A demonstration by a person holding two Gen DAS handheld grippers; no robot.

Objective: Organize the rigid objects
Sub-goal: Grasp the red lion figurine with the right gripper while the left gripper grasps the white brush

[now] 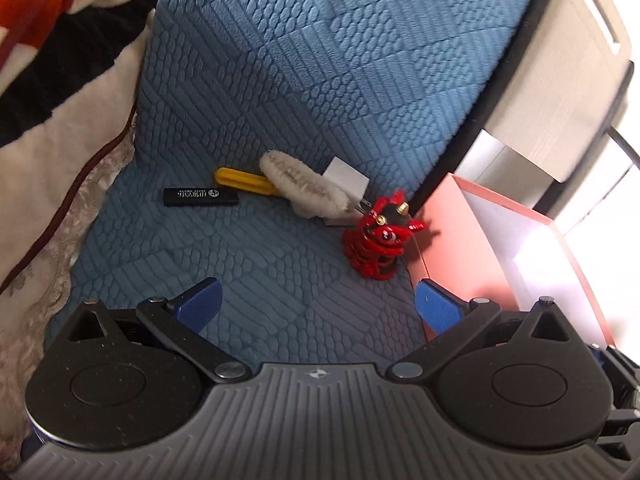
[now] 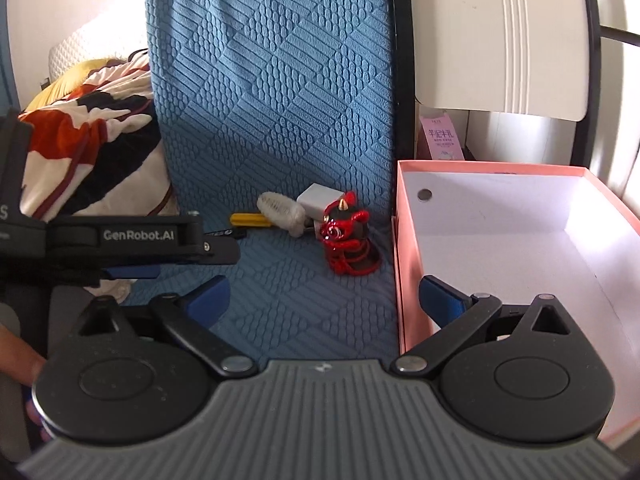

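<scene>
On the blue quilted cushion (image 1: pixel 304 80) lie a red lion figurine (image 1: pixel 376 246), a white fluffy brush (image 1: pixel 302 188) with a yellow handle (image 1: pixel 244 180), a white charger block (image 1: pixel 346 178) and a black flat stick (image 1: pixel 202 197). The same figurine (image 2: pixel 348 236), brush (image 2: pixel 280 210) and charger (image 2: pixel 316 202) show in the right wrist view. My left gripper (image 1: pixel 318 306) is open and empty, short of the figurine. My right gripper (image 2: pixel 324 300) is open and empty, straddling the near left wall of the pink box (image 2: pixel 404 264). The box also shows in the left wrist view (image 1: pixel 452 232).
The pink box's white inside holds one small round disc (image 2: pixel 425 195) at its far left corner. A patterned blanket (image 2: pixel 96 136) lies left of the cushion. A pink carton (image 2: pixel 440 138) stands behind the box. The left gripper's body (image 2: pixel 132 240) crosses the right view's left side.
</scene>
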